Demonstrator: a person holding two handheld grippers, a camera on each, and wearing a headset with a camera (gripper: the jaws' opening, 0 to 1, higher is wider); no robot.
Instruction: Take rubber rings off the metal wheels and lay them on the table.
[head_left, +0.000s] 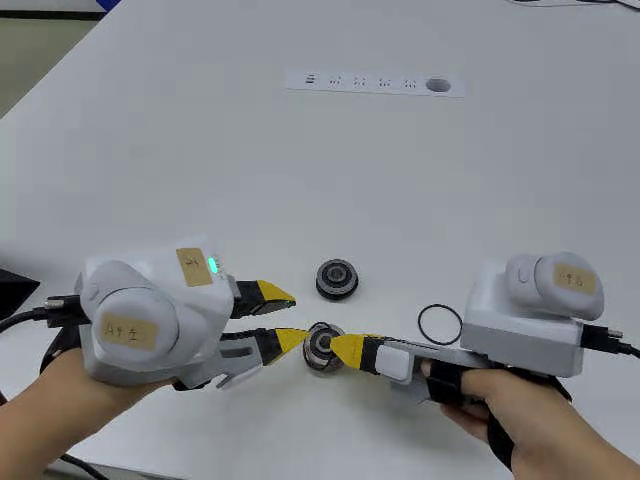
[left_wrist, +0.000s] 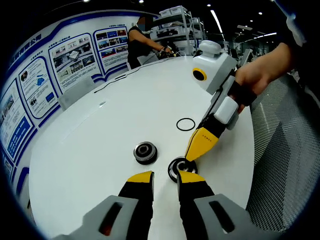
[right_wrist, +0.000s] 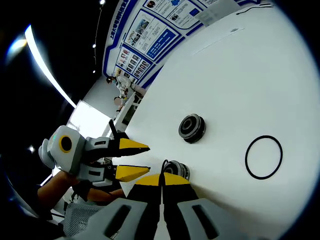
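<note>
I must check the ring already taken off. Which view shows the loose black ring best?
The right gripper view: the loose ring lies whole and largest there. The head view shows it smaller beside the right gripper; the left gripper view shows it small.

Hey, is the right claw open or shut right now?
Shut. In the right gripper view the two yellow tips of the right claw meet with no gap, beside the near wheel. Whether they pinch anything, cannot tell.
</note>
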